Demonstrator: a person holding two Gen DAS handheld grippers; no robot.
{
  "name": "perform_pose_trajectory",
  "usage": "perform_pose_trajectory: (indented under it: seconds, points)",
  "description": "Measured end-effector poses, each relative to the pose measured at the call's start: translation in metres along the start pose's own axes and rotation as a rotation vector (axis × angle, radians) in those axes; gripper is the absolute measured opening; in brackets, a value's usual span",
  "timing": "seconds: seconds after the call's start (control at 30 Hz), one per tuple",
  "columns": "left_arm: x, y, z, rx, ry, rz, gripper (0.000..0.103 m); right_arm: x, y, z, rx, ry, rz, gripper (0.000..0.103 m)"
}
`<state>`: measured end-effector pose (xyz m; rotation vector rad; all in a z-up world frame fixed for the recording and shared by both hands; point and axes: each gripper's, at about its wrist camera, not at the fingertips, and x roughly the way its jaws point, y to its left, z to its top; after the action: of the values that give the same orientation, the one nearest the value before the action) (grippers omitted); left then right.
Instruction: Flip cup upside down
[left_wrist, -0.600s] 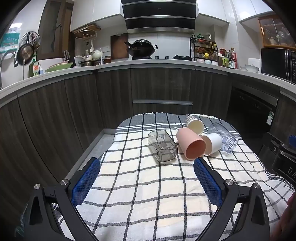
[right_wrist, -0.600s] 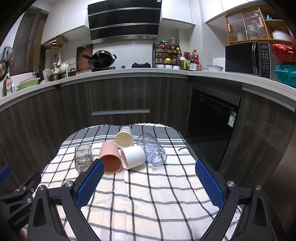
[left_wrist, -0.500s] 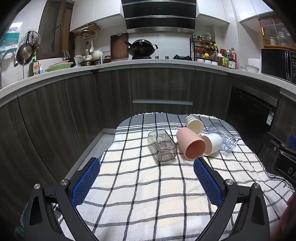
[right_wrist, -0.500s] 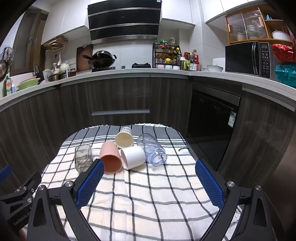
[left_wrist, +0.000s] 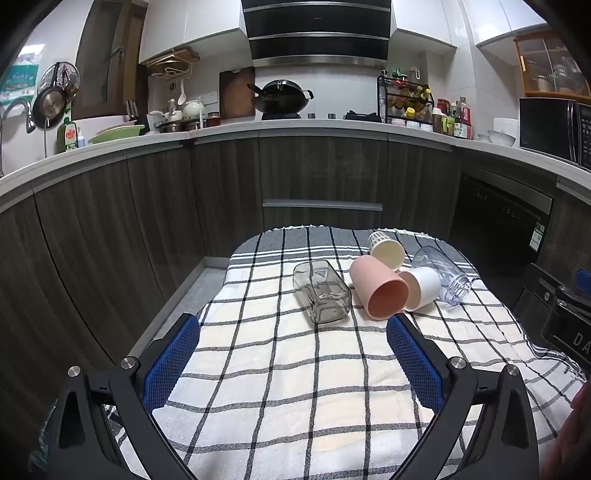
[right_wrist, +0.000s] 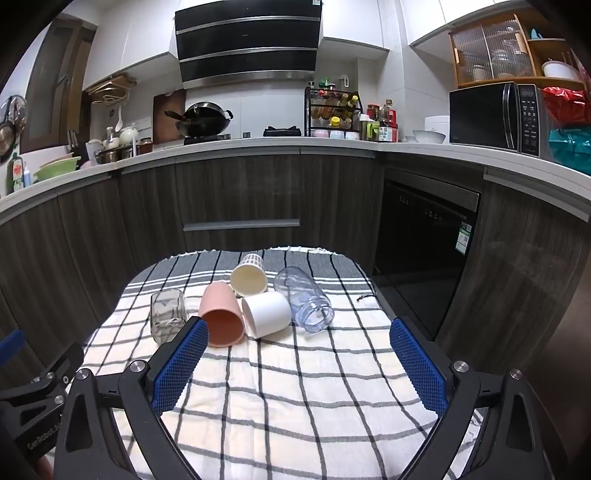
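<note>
Two grippers are in your hands, and both stand wide apart with nothing between the blue pads. Your left gripper (left_wrist: 293, 360) hovers over the near part of the checked cloth (left_wrist: 295, 387); your right gripper (right_wrist: 299, 363) hovers likewise, its left pad (right_wrist: 181, 363) overlapping the pink cup's rim in that view, though contact cannot be confirmed.

Five vessels lie on their sides in a cluster at 12 o'clock from each gripper, none gripped. From the left wrist view: a square smoky glass (left_wrist: 321, 291) lies at 12 o'clock, mouth toward you. Just beside it at 1 o'clock lies the pink cup (left_wrist: 378, 286), mouth toward you. Touching it, further toward 1 o'clock, is a white cup (left_wrist: 421, 286). Behind these lies a cream cup (left_wrist: 386, 249) with a gridded base. A clear plastic jar (left_wrist: 441, 275) lies at 2 o'clock, beside the white cup.

Beyond the cloth at 12 o'clock run dark wood cabinets (left_wrist: 317, 177) under a pale worktop, with a wok (left_wrist: 282, 96) on the hob.
</note>
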<state>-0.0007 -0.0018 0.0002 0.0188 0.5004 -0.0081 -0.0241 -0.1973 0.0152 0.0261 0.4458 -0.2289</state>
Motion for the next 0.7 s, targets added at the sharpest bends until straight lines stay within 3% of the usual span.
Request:
perform_pose_trajectory:
  seconds: [0.7]
  points:
    - [0.0000, 0.0015, 0.0016, -0.006, 0.001, 0.000, 0.103, -0.0022, 0.0021, 0.0018, 0.003, 0.003, 0.002, 0.099]
